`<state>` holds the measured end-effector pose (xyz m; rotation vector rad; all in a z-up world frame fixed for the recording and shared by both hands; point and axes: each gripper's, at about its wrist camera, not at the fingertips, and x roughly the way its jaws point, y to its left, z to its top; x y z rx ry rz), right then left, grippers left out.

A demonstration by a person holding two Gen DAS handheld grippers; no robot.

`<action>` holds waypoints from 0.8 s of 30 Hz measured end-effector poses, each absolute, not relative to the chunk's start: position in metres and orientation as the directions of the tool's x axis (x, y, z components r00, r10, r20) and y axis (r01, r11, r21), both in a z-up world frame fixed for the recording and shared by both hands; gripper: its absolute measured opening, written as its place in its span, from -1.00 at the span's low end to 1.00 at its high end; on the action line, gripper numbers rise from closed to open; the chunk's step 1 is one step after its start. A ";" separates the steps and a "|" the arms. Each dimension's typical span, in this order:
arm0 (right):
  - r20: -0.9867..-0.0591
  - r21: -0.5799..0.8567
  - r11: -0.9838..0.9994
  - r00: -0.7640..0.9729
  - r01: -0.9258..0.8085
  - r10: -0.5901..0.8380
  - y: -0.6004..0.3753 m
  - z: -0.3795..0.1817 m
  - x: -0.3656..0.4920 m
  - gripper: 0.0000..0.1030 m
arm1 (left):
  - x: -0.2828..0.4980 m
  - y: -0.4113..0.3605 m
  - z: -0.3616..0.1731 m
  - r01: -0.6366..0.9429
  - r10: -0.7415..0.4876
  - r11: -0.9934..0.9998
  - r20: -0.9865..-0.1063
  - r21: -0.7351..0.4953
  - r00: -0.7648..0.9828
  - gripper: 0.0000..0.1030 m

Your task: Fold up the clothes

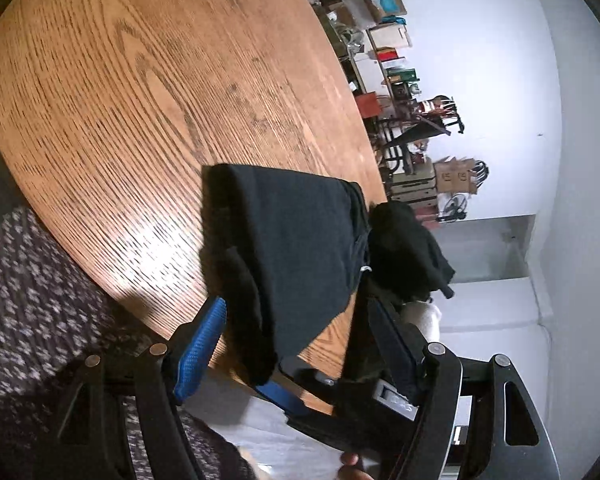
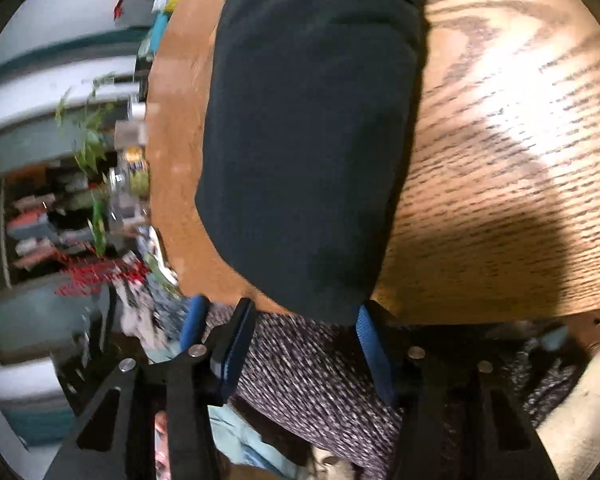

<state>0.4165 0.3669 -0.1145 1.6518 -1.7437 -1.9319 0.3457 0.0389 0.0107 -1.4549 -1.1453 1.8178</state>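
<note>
Both grippers tilted sideways over table (image 1: pixel 140 100) | left (image 1: pixel 296 352), right (image 2: pixel 306 340) fingers spread | dark garment (image 2: pixel 312 120) between

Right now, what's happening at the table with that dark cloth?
A person is folding a dark garment on the round wooden table using two handheld grippers. Both the left gripper and the right gripper are open at the garment's near edge, neither clamped on it. The garment lies folded near the table's edge.

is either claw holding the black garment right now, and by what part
Neither claw visibly grips it. The folded black garment lies on the wooden table; both the left claw and right claw are open around its near edge.
</note>
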 end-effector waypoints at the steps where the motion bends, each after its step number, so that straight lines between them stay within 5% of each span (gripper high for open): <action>1: -0.630 0.746 -0.349 -0.429 -0.567 -0.647 0.368 -0.116 0.417 -0.29 | 0.347 0.039 0.008 0.122 0.832 -0.469 -0.484 -0.875 -0.272 0.48; 2: -0.622 0.751 -0.344 -0.431 -0.563 -0.653 0.369 -0.118 0.417 -0.47 | 0.348 0.040 0.004 0.149 0.840 -0.445 -0.469 -0.883 -0.273 0.49; 5: -0.572 0.786 -0.295 -0.456 -0.544 -0.682 0.374 -0.116 0.416 -0.60 | 0.350 0.041 -0.005 0.228 0.862 -0.369 -0.423 -0.901 -0.279 0.50; 12: -0.428 0.886 -0.210 -0.553 -0.414 -0.715 0.384 -0.074 0.404 -0.63 | 0.355 0.049 -0.024 0.380 0.887 -0.209 -0.338 -0.901 -0.314 0.51; 21: -0.348 0.920 -0.152 -0.572 -0.362 -0.743 0.389 -0.067 0.398 -0.63 | 0.326 0.083 -0.049 0.469 0.870 -0.201 -0.377 -0.860 -0.318 0.50; 22: -0.339 0.924 -0.150 -0.575 -0.351 -0.744 0.393 -0.066 0.401 -0.63 | 0.322 0.089 -0.050 0.464 0.875 -0.201 -0.371 -0.863 -0.310 0.41; 23: -0.339 0.925 -0.154 -0.576 -0.347 -0.744 0.394 -0.065 0.403 -0.63 | 0.317 0.094 -0.048 0.451 0.877 -0.215 -0.374 -0.866 -0.300 -0.14; 24: -0.343 0.925 -0.159 -0.575 -0.345 -0.743 0.394 -0.064 0.403 -0.63 | 0.312 0.100 -0.046 0.438 0.879 -0.228 -0.377 -0.869 -0.291 -0.35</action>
